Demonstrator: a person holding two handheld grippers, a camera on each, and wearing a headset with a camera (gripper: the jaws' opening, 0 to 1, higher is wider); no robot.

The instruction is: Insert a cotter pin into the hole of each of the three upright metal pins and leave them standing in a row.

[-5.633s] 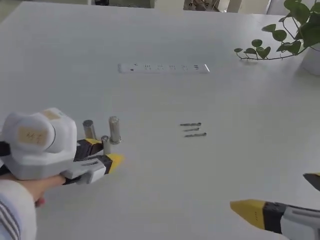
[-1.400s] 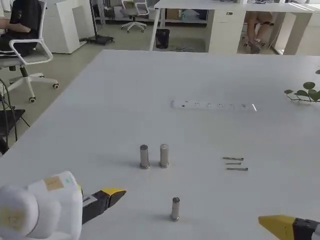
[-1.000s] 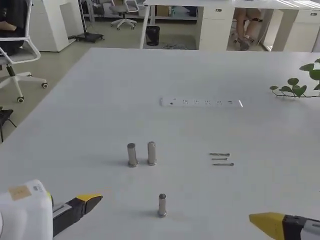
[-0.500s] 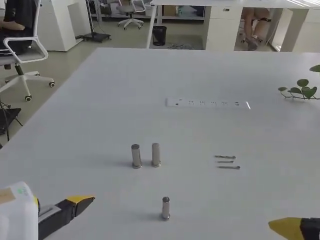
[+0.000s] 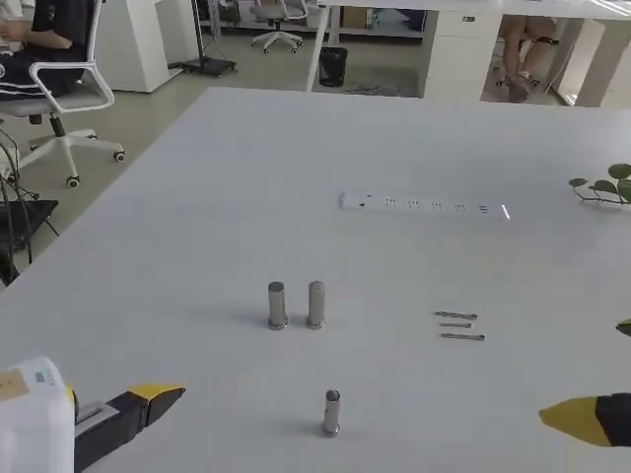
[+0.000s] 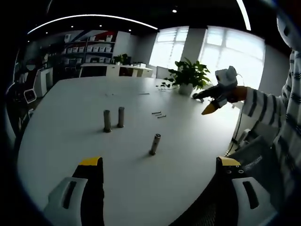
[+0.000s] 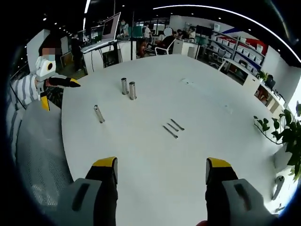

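Two upright metal pins [image 5: 277,304] [image 5: 315,304] stand side by side at mid-table, and a third metal pin [image 5: 331,412] stands alone nearer to me. Three cotter pins [image 5: 455,325] lie flat to the right of the pair. My left gripper [image 5: 158,396] is at the bottom left, well left of the lone pin, open and holding nothing [image 6: 160,164]. My right gripper [image 5: 588,374] is at the bottom right edge, open and holding nothing [image 7: 161,163]. The right gripper view shows the cotter pins [image 7: 171,127] ahead and the pin pair [image 7: 128,88] beyond.
A white power strip [image 5: 424,206] lies across the table's far middle. A potted plant [image 5: 601,187] trails leaves at the right edge. Office chairs and desks stand beyond the table's far edge.
One pin that stood with the other two now stands apart, nearer to me. The left gripper has drawn back to the lower left, and the right gripper has slid towards the right edge.
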